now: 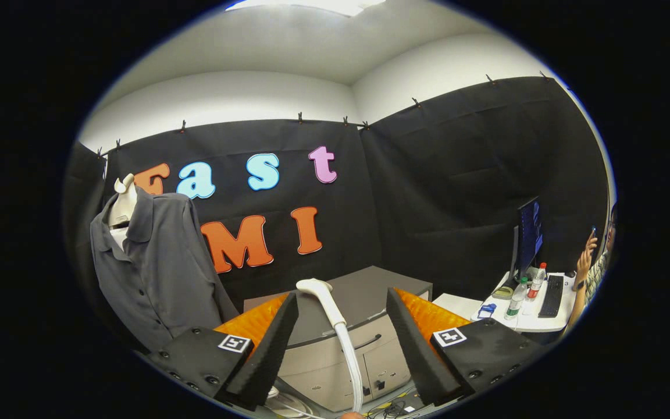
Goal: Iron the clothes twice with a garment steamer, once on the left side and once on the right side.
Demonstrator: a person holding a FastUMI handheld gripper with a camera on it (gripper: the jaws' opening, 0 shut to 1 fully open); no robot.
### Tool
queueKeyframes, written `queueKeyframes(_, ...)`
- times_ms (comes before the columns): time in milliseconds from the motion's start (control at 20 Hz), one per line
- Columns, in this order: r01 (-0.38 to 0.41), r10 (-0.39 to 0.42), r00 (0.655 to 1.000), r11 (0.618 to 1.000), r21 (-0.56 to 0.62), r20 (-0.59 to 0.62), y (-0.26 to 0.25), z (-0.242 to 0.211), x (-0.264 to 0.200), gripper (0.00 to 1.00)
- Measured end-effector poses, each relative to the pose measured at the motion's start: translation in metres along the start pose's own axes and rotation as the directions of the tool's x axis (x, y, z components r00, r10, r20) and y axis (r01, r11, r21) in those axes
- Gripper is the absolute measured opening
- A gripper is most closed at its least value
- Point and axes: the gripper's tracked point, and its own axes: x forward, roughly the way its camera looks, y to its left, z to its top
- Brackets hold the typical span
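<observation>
Gripper view: tool spread wide, pinching nothing; steamer head upright between the fingers at lower centre, hose trailing down, parked for an easy grab; grey shirt draped on a mannequin at left, hung flat for steaming; ironing seemingly not yet begun.

The gripper is holding its fingers wide apart, the white steamer head rising on its hose between them, untouched. The grey shirt is hanging off to the left.
</observation>
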Motion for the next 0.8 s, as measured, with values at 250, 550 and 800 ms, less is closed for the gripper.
queueKeyframes(250, -0.034, 0.035, 0.999, 0.999, 0.013, -0.012, -0.007, -0.003, 0.015, 0.98)
queueKeyframes(550, -0.090, 0.090, 0.995, 0.996, 0.001, -0.051, -0.020, -0.001, 0.062, 0.98)
queueKeyframes(800, -0.195, 0.189, 0.975, 0.980, -0.045, -0.118, -0.011, -0.006, 0.110, 0.98)
